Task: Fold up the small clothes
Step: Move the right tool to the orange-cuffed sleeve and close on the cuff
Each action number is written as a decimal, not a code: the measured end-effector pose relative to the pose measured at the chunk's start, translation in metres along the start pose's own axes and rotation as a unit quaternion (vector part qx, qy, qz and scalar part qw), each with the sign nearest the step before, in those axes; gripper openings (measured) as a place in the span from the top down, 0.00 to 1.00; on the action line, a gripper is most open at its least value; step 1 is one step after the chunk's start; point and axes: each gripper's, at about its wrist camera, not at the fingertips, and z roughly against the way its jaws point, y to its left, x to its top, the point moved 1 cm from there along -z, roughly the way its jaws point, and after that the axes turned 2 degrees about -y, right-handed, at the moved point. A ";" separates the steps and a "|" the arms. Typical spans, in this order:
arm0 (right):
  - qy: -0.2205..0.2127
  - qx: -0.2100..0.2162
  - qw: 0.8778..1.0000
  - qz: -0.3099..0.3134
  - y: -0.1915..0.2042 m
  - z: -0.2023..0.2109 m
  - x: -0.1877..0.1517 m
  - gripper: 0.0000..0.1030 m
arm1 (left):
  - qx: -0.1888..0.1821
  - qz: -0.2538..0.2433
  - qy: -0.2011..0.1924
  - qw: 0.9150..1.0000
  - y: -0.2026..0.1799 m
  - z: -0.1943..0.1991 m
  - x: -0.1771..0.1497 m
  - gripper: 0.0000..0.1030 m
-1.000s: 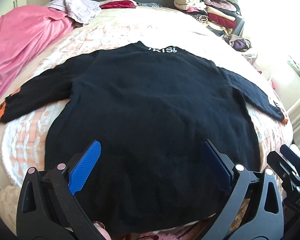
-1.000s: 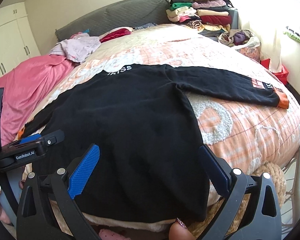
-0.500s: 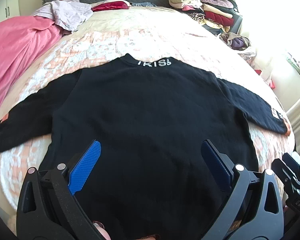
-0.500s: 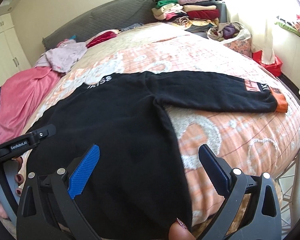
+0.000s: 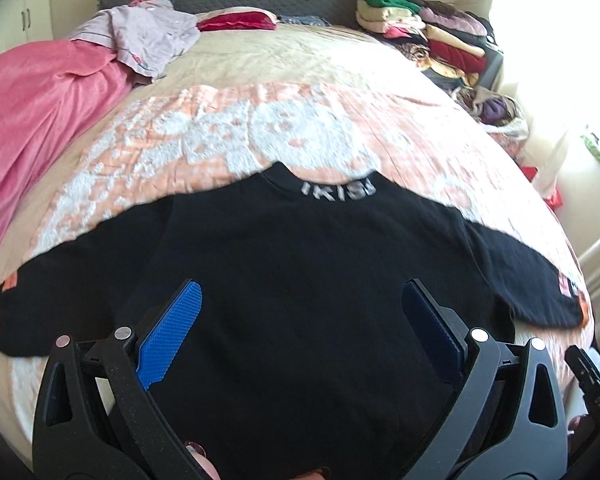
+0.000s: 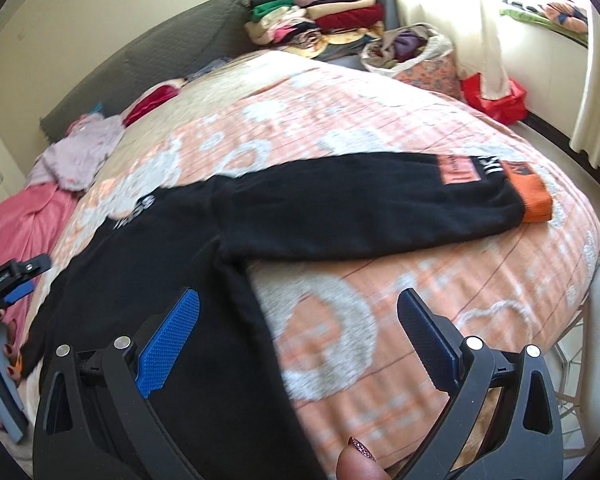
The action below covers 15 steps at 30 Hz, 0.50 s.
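A black long-sleeved sweater (image 5: 300, 272) lies flat and face down on the bed, sleeves spread wide, with white lettering at the collar (image 5: 338, 191) and orange cuffs (image 6: 528, 194). My left gripper (image 5: 300, 320) hovers open over the sweater's lower body, nothing between its blue pads. In the right wrist view the same sweater (image 6: 188, 280) fills the lower left, and its right sleeve (image 6: 360, 216) stretches toward the bed's right edge. My right gripper (image 6: 298, 328) is open above the sweater's right side seam and the bare quilt. The left gripper's body (image 6: 8, 280) shows at the far left.
The bed carries an orange-and-white quilt (image 5: 300, 128). A pink blanket (image 5: 40, 96) and a pale garment (image 5: 148, 36) lie at the far left. Folded clothes (image 5: 428, 36) are stacked at the far right, with a basket of clothes (image 6: 412, 48) and a red box (image 6: 496, 96) beside the bed.
Both grippers have risen and pushed forward over the sweater; the right one has swung toward the right sleeve. The sweater lies as before, and both grippers stay open.
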 end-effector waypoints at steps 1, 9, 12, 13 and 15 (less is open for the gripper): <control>-0.001 -0.005 1.000 -0.008 -0.006 -0.002 0.004 0.04 | 0.000 0.001 -0.001 1.000 0.001 -0.001 0.003 0.08; 0.001 -0.036 0.997 -0.073 -0.055 -0.022 0.029 0.04 | -0.007 0.018 0.000 1.000 0.010 -0.025 0.020 0.08; 0.006 -0.047 0.994 -0.102 -0.076 -0.030 0.035 0.04 | -0.011 0.007 0.007 1.000 0.007 -0.037 0.023 0.08; 0.008 -0.052 0.993 -0.110 -0.083 -0.032 0.036 0.04 | -0.009 0.004 0.008 1.000 0.007 -0.040 0.023 0.08; 0.016 -0.061 0.989 -0.132 -0.100 -0.038 0.039 0.04 | -0.013 -0.003 0.012 1.000 0.006 -0.048 0.023 0.08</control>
